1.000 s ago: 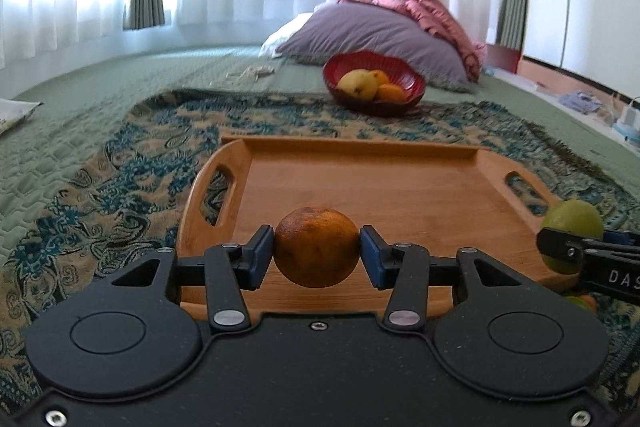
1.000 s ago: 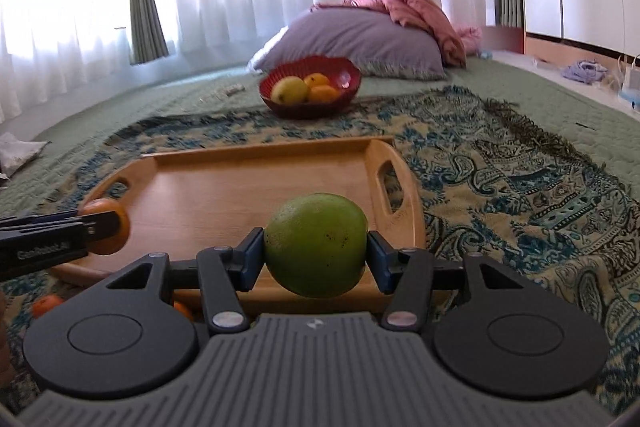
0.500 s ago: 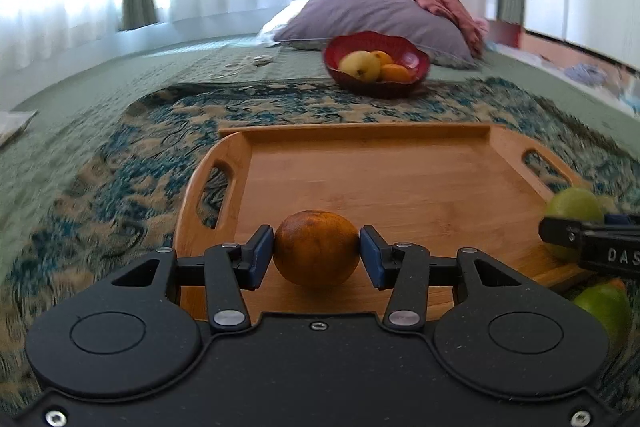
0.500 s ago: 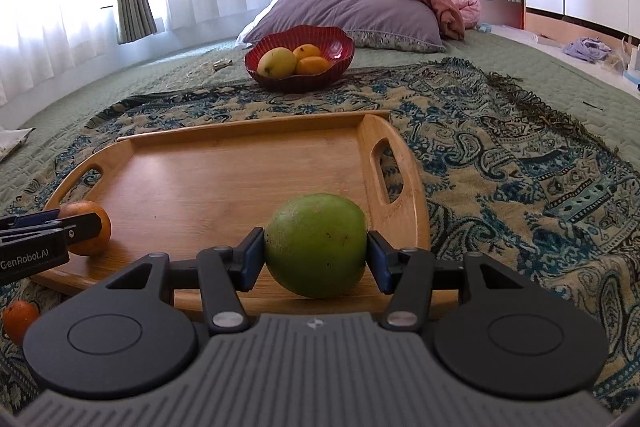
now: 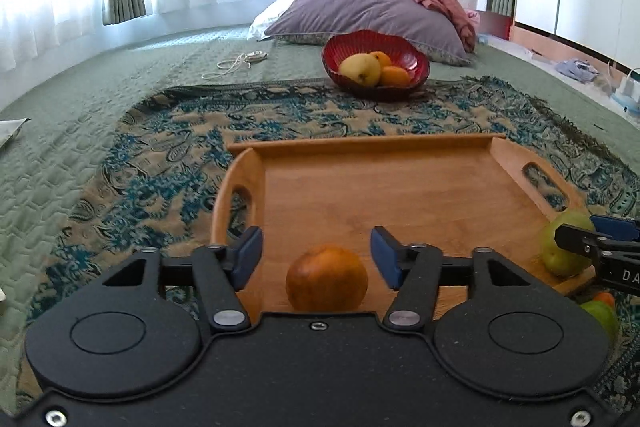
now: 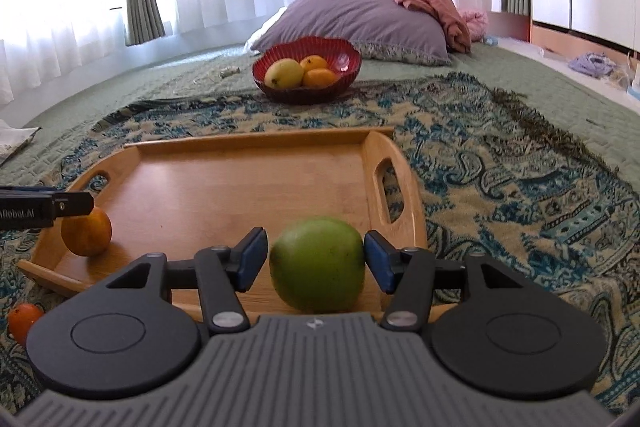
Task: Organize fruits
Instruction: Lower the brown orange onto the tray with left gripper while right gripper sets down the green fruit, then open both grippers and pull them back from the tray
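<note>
Both claws are dropping fruit onto the rectangular wooden tray (image 5: 380,195): left claw (image 5: 316,255) sitting wide around the round orange (image 5: 326,277), right claw (image 6: 314,255) probably just loosening off the green mango (image 6: 318,265); backing out next.

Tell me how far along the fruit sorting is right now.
Done: the orange sits on the wooden tray, left hand-held gripper open around it. In hand: the right hand-held gripper is open around the green fruit on the tray. Left: another small orange fruit and green fruit lie beside the tray.
</note>
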`<state>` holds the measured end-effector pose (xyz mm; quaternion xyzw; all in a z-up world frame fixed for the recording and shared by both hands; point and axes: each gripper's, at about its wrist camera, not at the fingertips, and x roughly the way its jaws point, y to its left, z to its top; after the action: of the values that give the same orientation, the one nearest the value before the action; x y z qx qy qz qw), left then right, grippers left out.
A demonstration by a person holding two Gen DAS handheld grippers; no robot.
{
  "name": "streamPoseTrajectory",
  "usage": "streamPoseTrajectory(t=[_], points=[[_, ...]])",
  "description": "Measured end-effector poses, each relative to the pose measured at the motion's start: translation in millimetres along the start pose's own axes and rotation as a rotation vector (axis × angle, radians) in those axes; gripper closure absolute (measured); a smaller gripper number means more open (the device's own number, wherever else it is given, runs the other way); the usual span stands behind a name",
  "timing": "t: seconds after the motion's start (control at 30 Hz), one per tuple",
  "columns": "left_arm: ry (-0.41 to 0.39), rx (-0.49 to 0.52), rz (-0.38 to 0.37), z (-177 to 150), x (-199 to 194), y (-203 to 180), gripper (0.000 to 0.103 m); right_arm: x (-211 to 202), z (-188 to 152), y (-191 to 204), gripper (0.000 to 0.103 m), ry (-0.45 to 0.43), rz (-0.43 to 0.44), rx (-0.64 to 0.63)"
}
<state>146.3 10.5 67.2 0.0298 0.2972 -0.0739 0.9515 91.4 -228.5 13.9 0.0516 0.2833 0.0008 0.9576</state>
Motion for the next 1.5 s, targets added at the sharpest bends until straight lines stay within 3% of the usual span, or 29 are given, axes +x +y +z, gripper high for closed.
streamPoseTrajectory(t=[0.23, 0.67, 1.03, 1.33, 1.5], points=[[-0.031, 0.033, 0.017, -4.4, -25.6, 6.4, 0.021, -21.7, -1.9, -2.9, 0.021, -0.039, 0.043, 0.016], [-0.089, 0.043, 0.007, -35.3, -76.0, 10.4, 0.006, -76.7, -24.5, 8.1, 0.001, -0.174, 0.107, -0.076], [-0.103, -0.050, 0.033, -76.2, -98.7, 22.1, 0.002, -99.0, -65.1, 26.9, 0.000, -0.222, 0.077, -0.170], [-0.051, -0.062, 0.057, -106.0, -88.6, 10.8, 0.002, -98.6, -86.1, 45.2, 0.000, -0.189, 0.104, -0.218], [-0.061, -0.061, 0.078, -113.2, -87.1, 3.5, 0.004, -96.8, -94.3, 49.3, 0.008, -0.159, 0.123, -0.198]])
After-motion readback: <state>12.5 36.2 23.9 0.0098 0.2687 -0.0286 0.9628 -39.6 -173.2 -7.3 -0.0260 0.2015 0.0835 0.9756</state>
